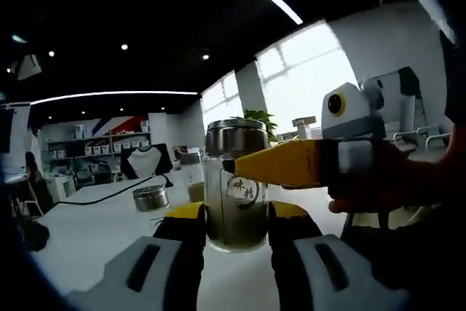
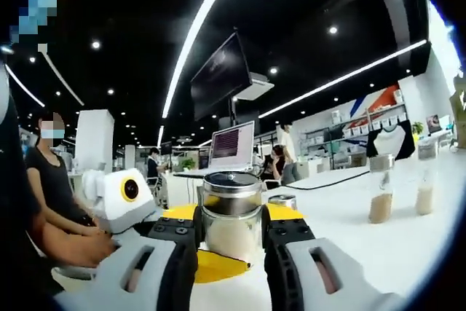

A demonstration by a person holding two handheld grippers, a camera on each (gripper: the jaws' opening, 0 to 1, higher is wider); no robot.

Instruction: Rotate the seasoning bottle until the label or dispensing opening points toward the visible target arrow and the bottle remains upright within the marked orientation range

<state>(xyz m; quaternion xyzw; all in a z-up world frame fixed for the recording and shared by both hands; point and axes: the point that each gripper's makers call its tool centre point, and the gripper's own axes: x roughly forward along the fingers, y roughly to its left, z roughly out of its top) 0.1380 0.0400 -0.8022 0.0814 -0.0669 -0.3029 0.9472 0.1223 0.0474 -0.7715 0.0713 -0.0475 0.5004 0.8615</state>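
Observation:
The seasoning bottle (image 1: 234,213) is clear glass with greenish powder, a round label facing the camera and a steel lid (image 1: 236,136). It stands upright over the white table (image 1: 95,231). My left gripper (image 1: 237,218) is shut on the bottle's body, a yellow pad pressing each side. My right gripper (image 1: 242,166) reaches in from the right and clamps the neck just under the lid. In the right gripper view, the right gripper (image 2: 231,229) holds the bottle (image 2: 231,231) below its lid (image 2: 231,193). The left gripper (image 2: 213,264) shows yellow beneath, held by a hand (image 2: 73,247).
A small round tin (image 1: 151,197) and another bottle (image 1: 194,180) stand farther back on the table. Two more seasoning bottles (image 2: 380,189) (image 2: 424,180) stand to the right in the right gripper view. A black cable (image 1: 109,191) crosses the table. A monitor (image 2: 231,145) and seated people are behind.

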